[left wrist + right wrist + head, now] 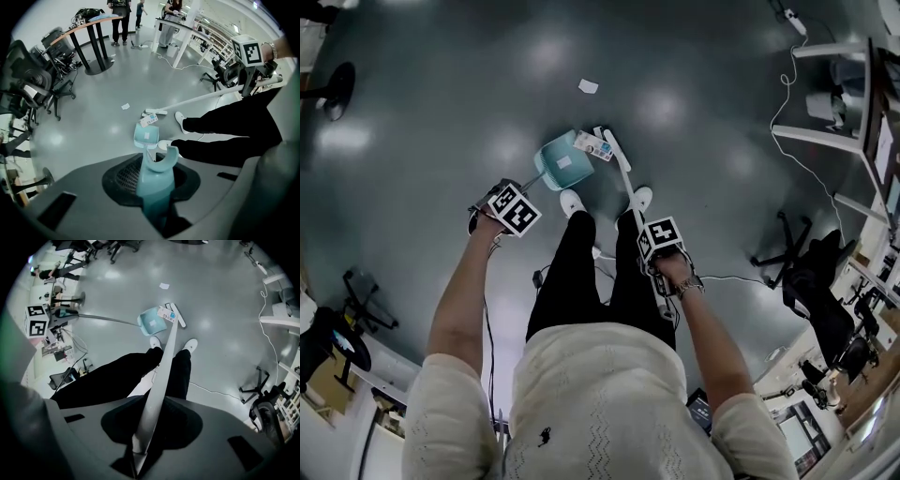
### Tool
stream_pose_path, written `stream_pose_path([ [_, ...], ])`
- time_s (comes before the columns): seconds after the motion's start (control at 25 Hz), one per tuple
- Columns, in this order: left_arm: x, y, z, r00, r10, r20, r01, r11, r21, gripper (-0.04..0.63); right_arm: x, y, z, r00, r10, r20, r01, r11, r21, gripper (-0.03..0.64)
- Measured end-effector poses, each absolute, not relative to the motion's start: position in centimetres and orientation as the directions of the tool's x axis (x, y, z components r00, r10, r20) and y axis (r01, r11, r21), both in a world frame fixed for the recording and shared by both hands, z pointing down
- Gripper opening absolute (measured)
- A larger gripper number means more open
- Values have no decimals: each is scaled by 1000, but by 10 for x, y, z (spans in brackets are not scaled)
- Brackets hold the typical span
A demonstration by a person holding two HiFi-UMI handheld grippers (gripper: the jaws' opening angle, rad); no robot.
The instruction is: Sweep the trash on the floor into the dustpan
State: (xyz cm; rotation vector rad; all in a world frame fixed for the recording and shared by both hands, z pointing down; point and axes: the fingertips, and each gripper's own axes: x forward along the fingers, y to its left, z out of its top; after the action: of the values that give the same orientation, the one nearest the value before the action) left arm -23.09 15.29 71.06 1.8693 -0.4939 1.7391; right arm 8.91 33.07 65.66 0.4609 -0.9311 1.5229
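Note:
A teal dustpan (561,164) rests on the grey floor just ahead of my white shoes (572,202). My left gripper (511,208) is shut on its teal handle (157,187), and the pan (146,137) lies at the end of that handle. A printed paper wrapper (592,145) lies at the pan's lip, with the white broom head (612,145) against it. The pale broom handle (157,394) runs back into my right gripper (661,242), which is shut on it. A white paper scrap (588,86) lies alone further out.
A white desk with a trailing cable (787,103) stands at the right, and a black office chair (811,272) sits nearer. Chairs (28,93), a round-based table (93,42) and standing people (119,18) fill the far side.

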Motion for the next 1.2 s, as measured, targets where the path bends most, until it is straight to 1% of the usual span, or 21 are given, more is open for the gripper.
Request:
stream_pose_path([
  [0.2, -233, 160, 713, 132, 88, 987, -665, -731, 154, 92, 51, 341, 645, -182, 661, 728, -923, 141, -358, 100],
  [0.36, -234, 165, 711, 130, 74, 989, -667, -731, 142, 92, 37, 348, 635, -145, 684, 715, -895, 218, -390, 100],
  [0.44, -235, 168, 711, 133, 68, 989, -668, -731, 140, 92, 32, 352, 632, -151, 694, 704, -888, 218, -406, 100],
  [0.56, -234, 168, 712, 136, 55, 989, -676, -724, 133, 92, 27, 351, 624, -221, 691, 688, -891, 143, -430, 100],
  [0.64, -234, 168, 712, 141, 48, 989, -695, -706, 133, 92, 27, 346, 616, -293, 680, 673, -889, 65, -453, 100],
  [0.8, -234, 172, 708, 166, 38, 985, -781, -605, 155, 92, 35, 331, 585, -497, 613, 614, -840, -164, -517, 100],
  [0.88, -234, 168, 704, 174, 20, 985, -823, -546, 156, 92, 44, 316, 572, -552, 564, 614, -818, -225, -529, 100],
  [0.96, -237, 162, 701, 179, 6, 984, -847, -507, 157, 92, 55, 296, 565, -559, 527, 640, -818, -225, -529, 100],
  [1.2, -255, 118, 691, 165, -33, 986, -881, -454, 133, 92, 92, 208, 576, -510, 459, 727, -855, -181, -485, 100],
])
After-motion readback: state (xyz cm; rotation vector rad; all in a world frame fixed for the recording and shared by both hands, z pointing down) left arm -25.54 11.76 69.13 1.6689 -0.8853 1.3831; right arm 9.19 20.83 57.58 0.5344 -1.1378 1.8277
